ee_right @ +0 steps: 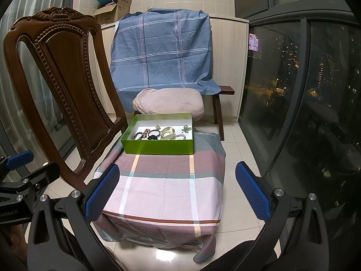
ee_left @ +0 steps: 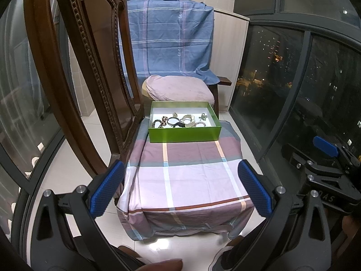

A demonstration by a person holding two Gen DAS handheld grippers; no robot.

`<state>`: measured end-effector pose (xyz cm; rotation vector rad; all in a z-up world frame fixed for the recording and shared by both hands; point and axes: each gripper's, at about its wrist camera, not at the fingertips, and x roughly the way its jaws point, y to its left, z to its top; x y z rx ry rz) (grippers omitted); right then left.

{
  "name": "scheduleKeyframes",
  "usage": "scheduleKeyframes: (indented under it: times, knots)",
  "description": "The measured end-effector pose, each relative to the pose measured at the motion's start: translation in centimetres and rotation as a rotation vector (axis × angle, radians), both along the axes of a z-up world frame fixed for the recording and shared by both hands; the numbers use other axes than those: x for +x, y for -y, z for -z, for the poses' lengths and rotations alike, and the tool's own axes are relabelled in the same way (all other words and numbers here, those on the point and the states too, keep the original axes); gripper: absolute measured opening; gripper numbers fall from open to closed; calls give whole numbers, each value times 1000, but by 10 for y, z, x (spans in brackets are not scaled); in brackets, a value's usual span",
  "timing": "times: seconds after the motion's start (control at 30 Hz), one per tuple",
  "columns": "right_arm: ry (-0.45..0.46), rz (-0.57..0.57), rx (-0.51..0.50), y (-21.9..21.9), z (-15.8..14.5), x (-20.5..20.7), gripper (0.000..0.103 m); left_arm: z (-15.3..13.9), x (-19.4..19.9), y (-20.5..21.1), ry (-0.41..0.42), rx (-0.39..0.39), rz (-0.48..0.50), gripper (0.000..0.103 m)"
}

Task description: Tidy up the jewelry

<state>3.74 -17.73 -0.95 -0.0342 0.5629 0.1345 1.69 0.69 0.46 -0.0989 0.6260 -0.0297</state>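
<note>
A shallow green cardboard box (ee_left: 183, 134) with a white inside is set at the far end of a low table draped in a creased plaid cloth (ee_left: 187, 180). Beaded bracelets (ee_left: 159, 123), a wide pale bangle (ee_right: 168, 132) and small metal pieces are heaped in it. A carved wooden chair (ee_right: 67, 85) stands just left; a pink cushion (ee_left: 178, 88) lies behind. Both the left gripper (ee_left: 180, 190) and right gripper (ee_right: 177, 190) are held spread wide — nothing grasped.

You have one shallow green cardboard box with a white inside (ee_right: 158, 148) at the centre of the frame, and in it about eight small jewellery pieces (ee_right: 162, 132), too crowded for a sure count. You have one pink-and-mauve checked cloth (ee_right: 167, 180), one hanging blue checked cloth (ee_right: 162, 52), one pale pink cushion (ee_right: 169, 101) and one carved dark wooden chair (ee_right: 67, 85) at left. Upper left, you have one brown cardboard carton (ee_right: 114, 11).
</note>
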Motion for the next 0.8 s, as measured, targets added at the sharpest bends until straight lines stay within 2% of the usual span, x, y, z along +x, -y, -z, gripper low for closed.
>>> scheduleKeyframes:
  times: [0.8]
  knots:
    - [1,-3,0,0,2,0,100,2,0,1,-2,0,6,99]
